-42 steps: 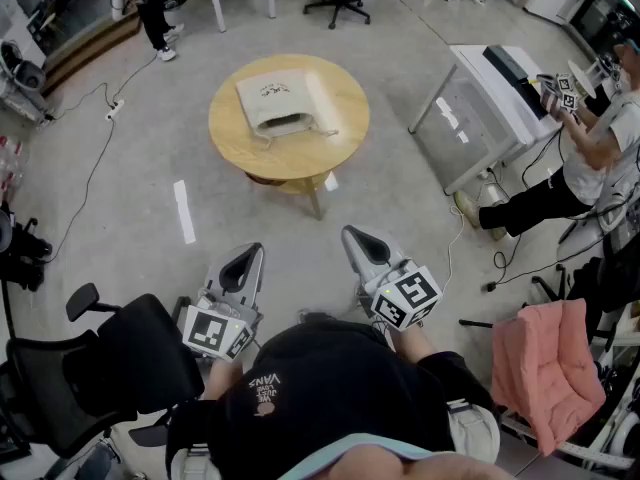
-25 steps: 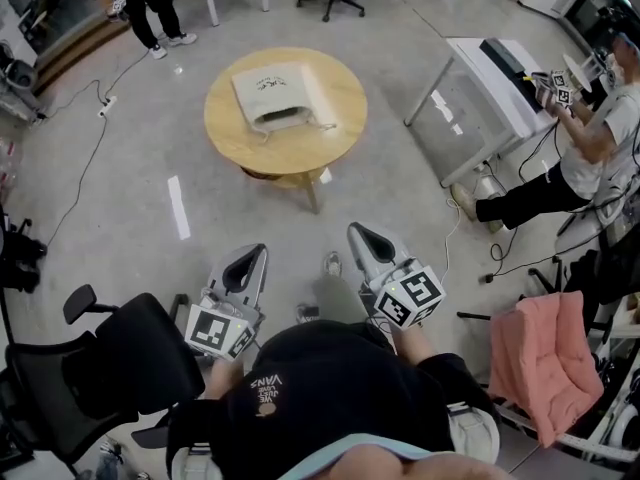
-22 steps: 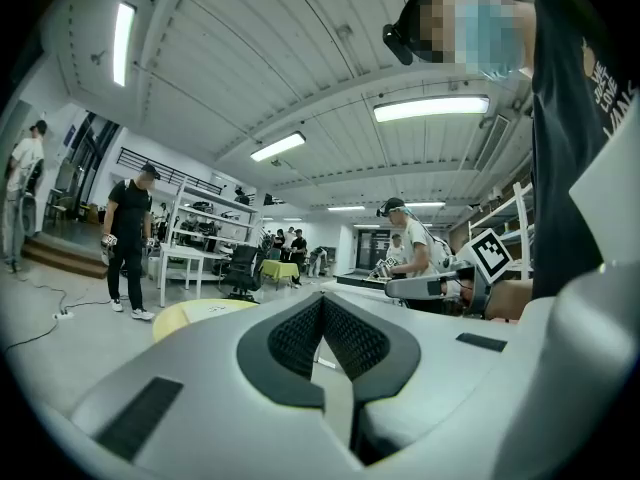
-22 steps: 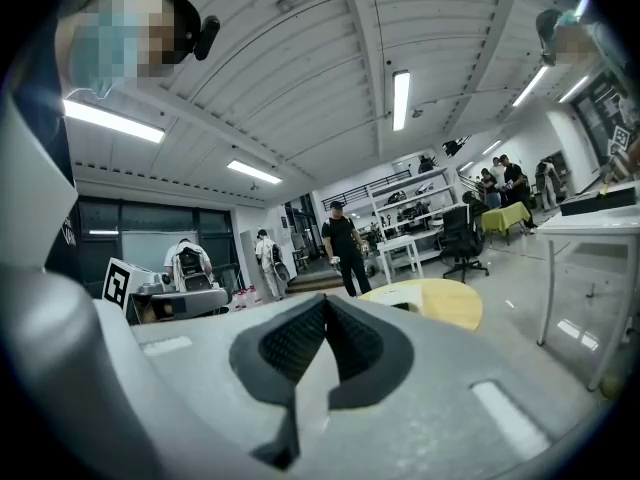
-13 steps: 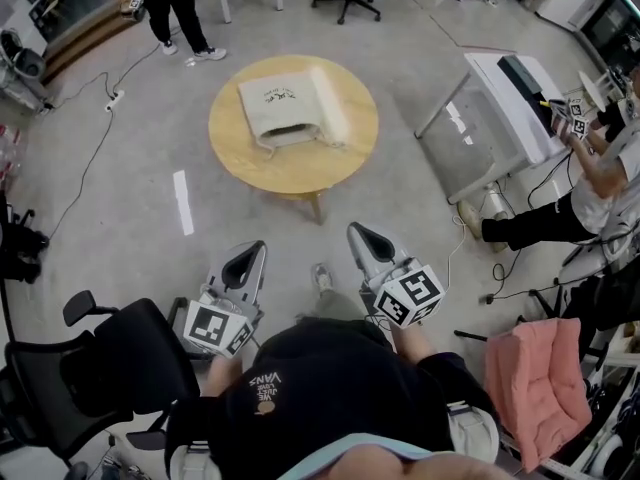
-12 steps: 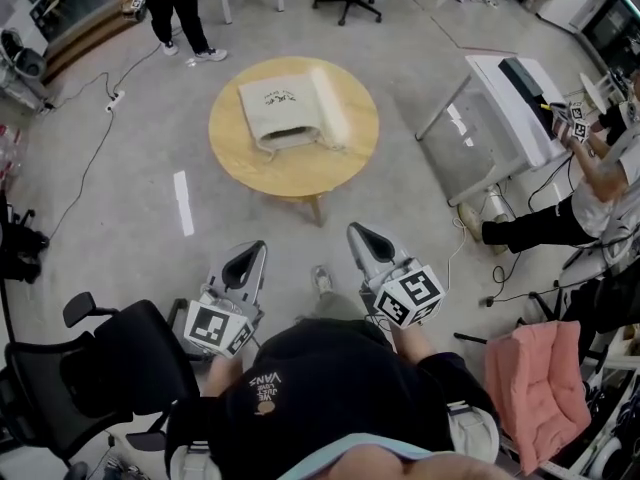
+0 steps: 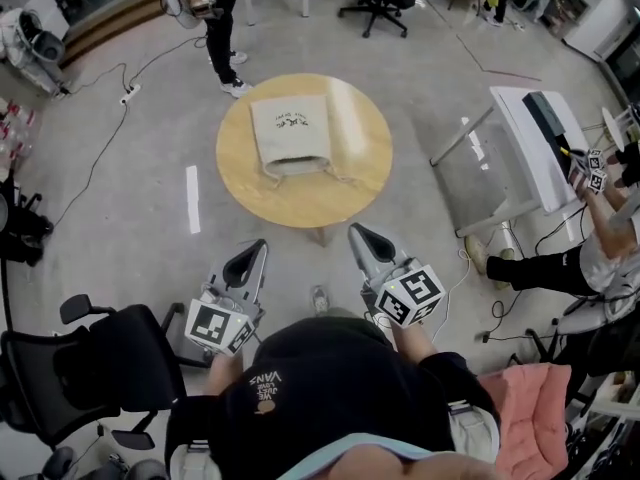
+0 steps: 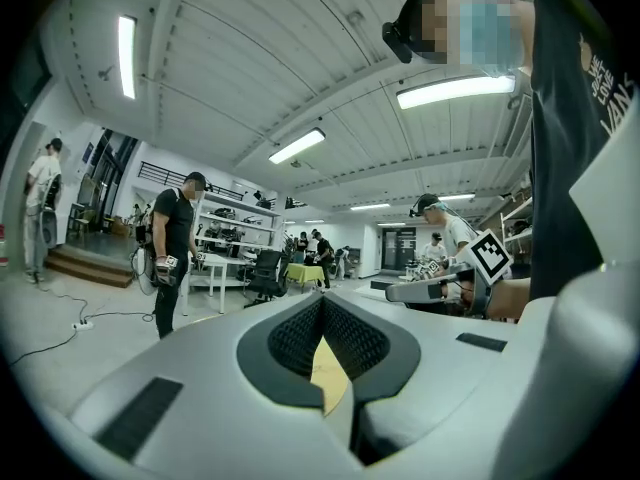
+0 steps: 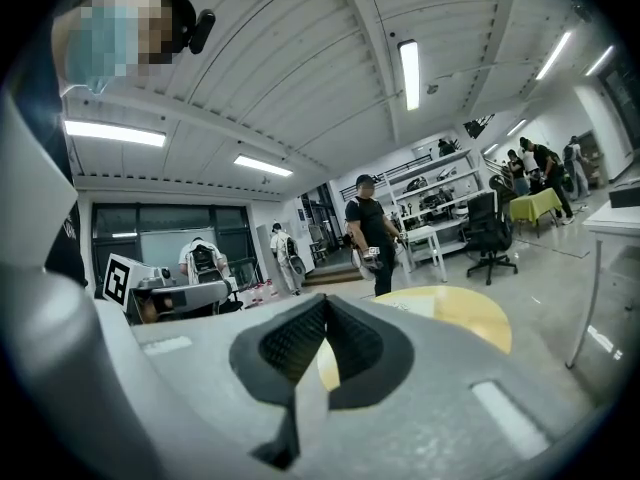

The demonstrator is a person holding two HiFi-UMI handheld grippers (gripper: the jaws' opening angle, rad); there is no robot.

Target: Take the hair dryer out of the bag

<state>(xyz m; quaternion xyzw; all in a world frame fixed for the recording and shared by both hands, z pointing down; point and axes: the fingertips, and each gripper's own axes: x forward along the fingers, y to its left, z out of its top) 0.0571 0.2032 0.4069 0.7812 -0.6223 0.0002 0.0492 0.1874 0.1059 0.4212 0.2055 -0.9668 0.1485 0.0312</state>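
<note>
Both tools are clenched on nothing: the left hand-held gripper (image 7: 254, 251) and the right hand-held gripper (image 7: 358, 236) are held side by side, well short of the round wooden bench (image 7: 352, 173). The pale cloth bag (image 7: 290, 134) lies flat on it, mouth toward the person; the hair dryer itself cannot be seen. Only grey floor with a white tape strip (image 7: 192, 198) lies between. A black office chair (image 7: 85, 368) stands at the left, a white desk (image 7: 548, 140) at the right, and a standing person (image 7: 215, 13) beyond the bench.
</note>
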